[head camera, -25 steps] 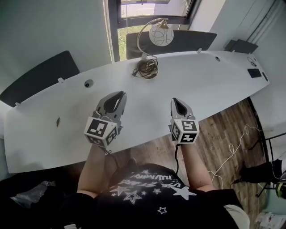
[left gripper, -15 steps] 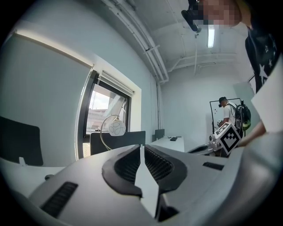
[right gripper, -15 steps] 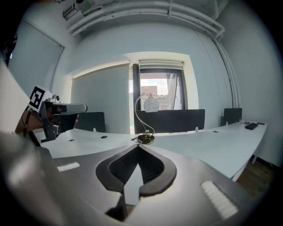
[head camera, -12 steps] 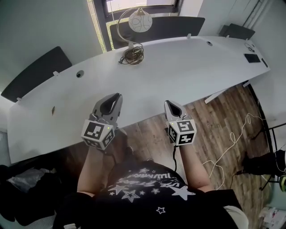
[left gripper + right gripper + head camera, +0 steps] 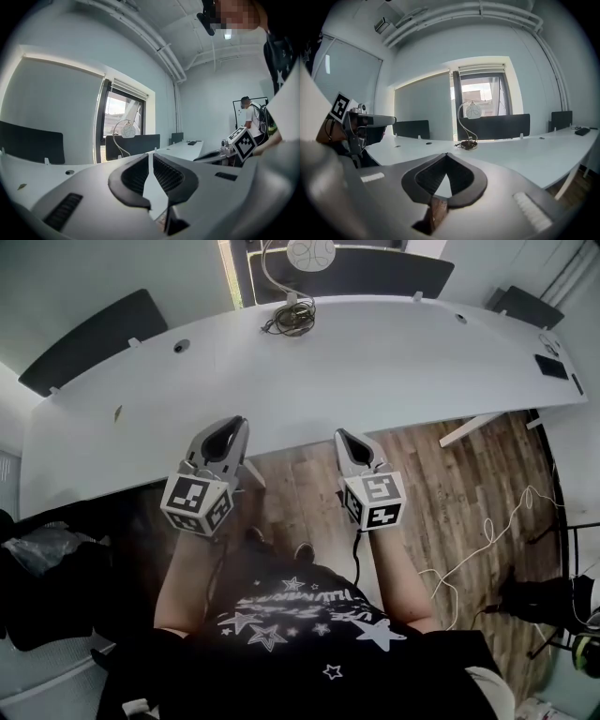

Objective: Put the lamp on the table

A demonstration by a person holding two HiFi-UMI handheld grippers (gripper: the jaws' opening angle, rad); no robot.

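The person has drawn back. A second ago both grippers hung over the worktop [image 5: 394,371]; now they sit off its near edge, above the wooden floor [image 5: 300,486]. The lamp [image 5: 310,252] has not shifted on the worktop. It stands upright at the far edge by the window, its cable [image 5: 289,320] bundled at its foot, well apart from both grippers. To my eye the lamp is already where it belongs and the hands are leaving it, so little of the job seems left.

The left gripper [image 5: 238,421] has its jaws brought together at the tips, with nothing between them. The right gripper [image 5: 341,435] is fully closed too, and empty. Neither touches the worktop or the lamp.
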